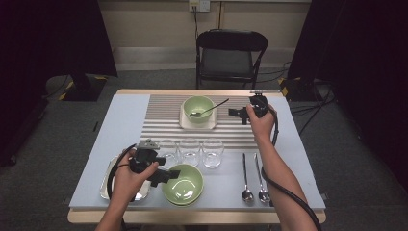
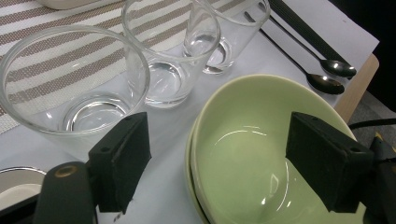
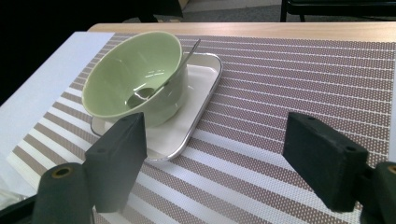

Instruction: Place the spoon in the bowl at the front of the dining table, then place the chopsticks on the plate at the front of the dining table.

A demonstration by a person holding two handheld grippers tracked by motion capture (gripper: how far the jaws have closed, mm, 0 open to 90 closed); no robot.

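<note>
Your left gripper (image 2: 217,163) is spread wide over the near green bowl (image 2: 261,154), gripping nothing. Your right gripper (image 3: 215,161), equally released, faces the far bowl (image 3: 133,77) holding a spoon (image 3: 180,63).

— Where's the near green bowl (image 1: 183,184)?
— Upright, empty, stacked on another at the counter's front edge, just before three glasses (image 1: 190,151).
— The far bowl (image 1: 198,108)?
— On a tray (image 1: 184,121), spoon (image 1: 210,109) inside.

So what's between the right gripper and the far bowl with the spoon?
Bare striped mat, per the right gripper view; the right gripper, jaws open, faces the bowl on its tray.
</note>
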